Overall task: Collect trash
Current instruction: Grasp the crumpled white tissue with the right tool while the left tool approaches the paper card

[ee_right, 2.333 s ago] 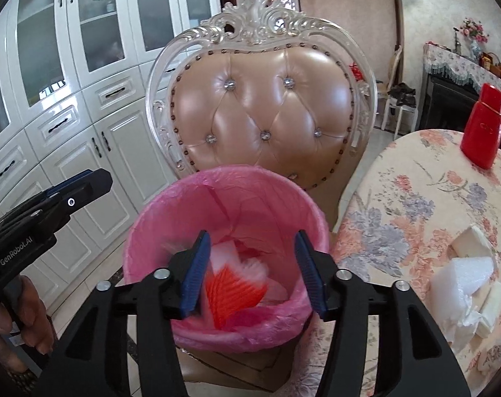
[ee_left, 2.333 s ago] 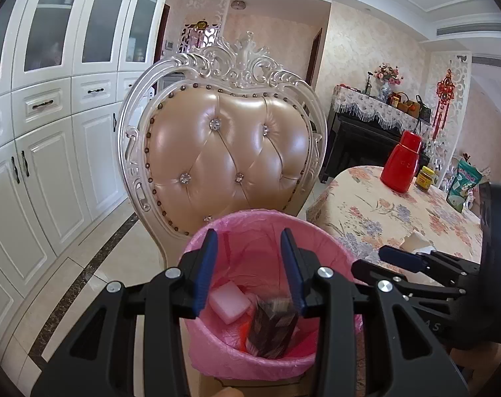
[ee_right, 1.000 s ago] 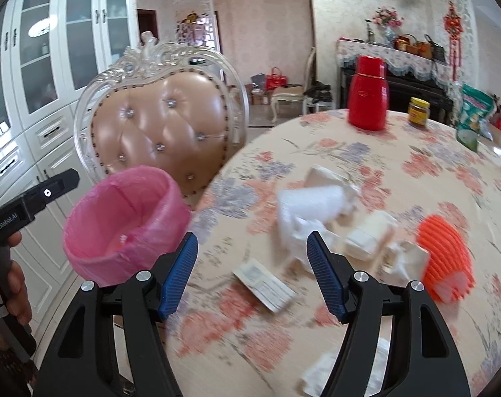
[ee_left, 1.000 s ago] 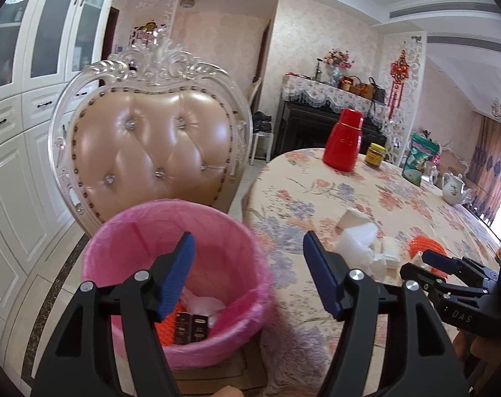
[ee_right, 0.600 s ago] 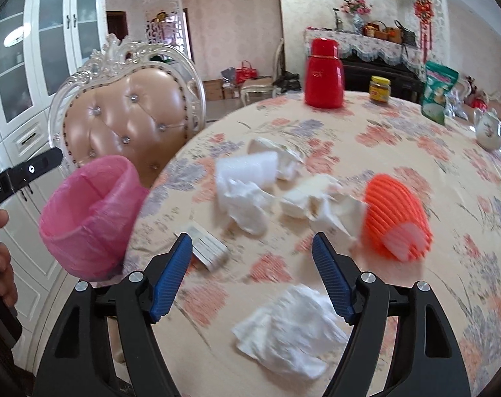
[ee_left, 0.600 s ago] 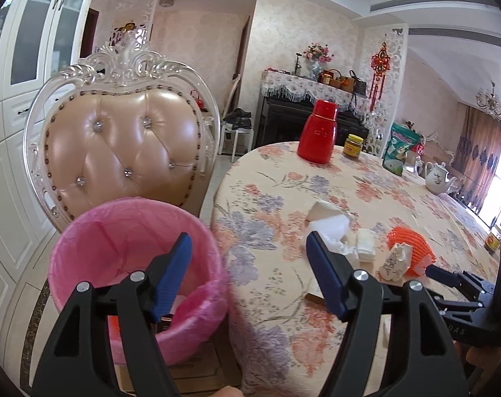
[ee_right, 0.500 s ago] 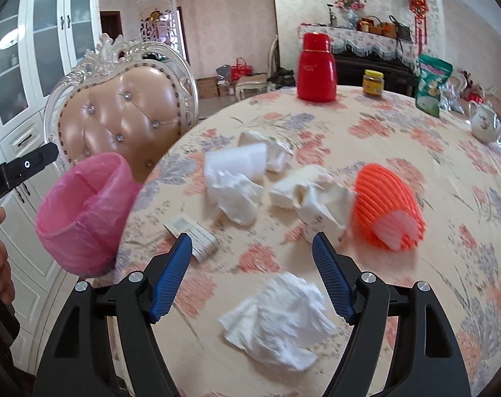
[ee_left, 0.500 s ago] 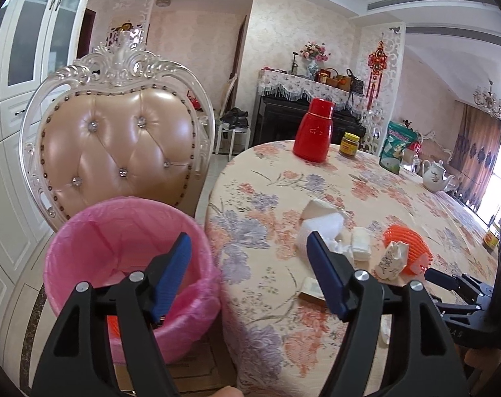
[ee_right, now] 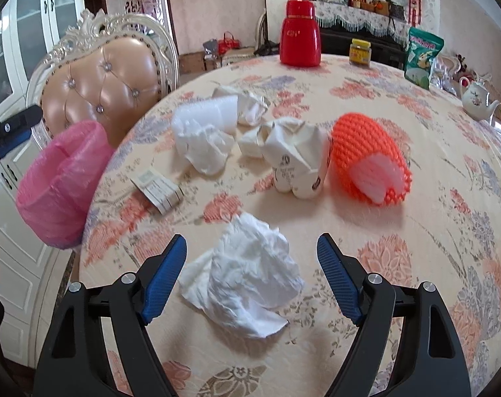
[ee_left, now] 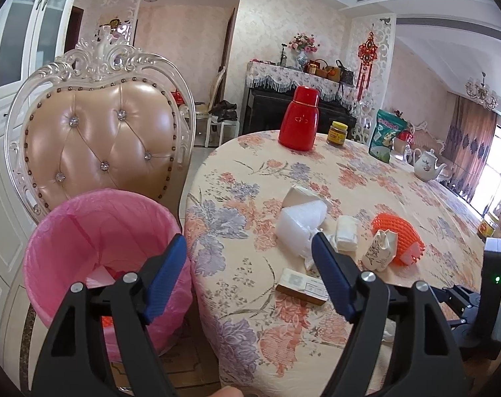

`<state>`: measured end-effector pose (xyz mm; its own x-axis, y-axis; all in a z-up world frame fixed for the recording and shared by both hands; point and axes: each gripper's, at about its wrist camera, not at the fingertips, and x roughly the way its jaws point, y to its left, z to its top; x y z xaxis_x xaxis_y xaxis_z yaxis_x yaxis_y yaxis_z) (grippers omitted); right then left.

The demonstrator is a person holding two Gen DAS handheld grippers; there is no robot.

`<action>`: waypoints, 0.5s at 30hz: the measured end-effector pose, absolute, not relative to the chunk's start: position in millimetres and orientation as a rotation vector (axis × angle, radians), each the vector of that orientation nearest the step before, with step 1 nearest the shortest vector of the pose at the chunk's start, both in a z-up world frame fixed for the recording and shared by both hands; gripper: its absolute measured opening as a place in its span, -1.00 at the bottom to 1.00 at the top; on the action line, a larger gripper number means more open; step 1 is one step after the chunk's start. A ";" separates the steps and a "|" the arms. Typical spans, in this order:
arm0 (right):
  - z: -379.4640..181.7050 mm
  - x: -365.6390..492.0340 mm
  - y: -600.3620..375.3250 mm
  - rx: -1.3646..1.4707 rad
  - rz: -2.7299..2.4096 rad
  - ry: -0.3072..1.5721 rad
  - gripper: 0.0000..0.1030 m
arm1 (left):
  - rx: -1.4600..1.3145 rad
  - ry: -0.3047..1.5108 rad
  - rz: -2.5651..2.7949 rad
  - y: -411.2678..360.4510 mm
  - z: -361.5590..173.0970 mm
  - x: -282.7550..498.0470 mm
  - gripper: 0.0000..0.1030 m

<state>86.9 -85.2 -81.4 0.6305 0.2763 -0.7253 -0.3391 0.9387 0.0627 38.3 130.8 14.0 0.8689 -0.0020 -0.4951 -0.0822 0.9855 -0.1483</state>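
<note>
Both jaws spread and empty: lower right gripper (ee_right: 252,254) straight over crumpled tissue (ee_right: 247,278) dead ahead, centre it, squeeze gently; hold left gripper (ee_left: 249,254) clear.

Left view: level-ish, from bench (ee_left: 250,178) edge beside bin (ee_left: 95,231). Right view: steeper, near tissue (ee_right: 247,274). Both share bench litter.

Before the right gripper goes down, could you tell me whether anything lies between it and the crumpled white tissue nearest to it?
Nothing visible does. The right gripper is open, jaws just widened, with the crumpled tissue lying bare on the tablecloth directly ahead; the other scraps lie farther back.
</note>
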 end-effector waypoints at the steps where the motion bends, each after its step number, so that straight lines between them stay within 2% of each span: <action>1: -83.2 87.7 -85.9 -0.084 0.351 0.822 0.49 | -0.166 0.520 0.041 129.8 12.8 39.2 0.46; 4: -88.4 89.0 -87.0 -0.087 0.344 0.841 0.34 | -0.163 0.531 0.033 126.4 8.7 42.2 0.46; 6: -90.9 90.4 -87.6 -0.086 0.344 0.853 0.04 | -0.162 0.538 0.030 124.8 6.2 44.6 0.46; 8: -93.3 91.0 -88.3 -0.083 0.346 0.864 -0.12 | -0.162 0.547 0.025 122.7 3.0 48.1 0.46; 12: -93.4 90.5 -91.0 -0.069 0.359 0.859 -0.37 | -0.152 0.570 0.007 116.6 -4.3 55.5 0.46; 15: -88.1 90.3 -95.4 -0.054 0.363 0.837 -0.41 | -0.137 0.592 -0.013 109.2 -12.6 62.9 0.47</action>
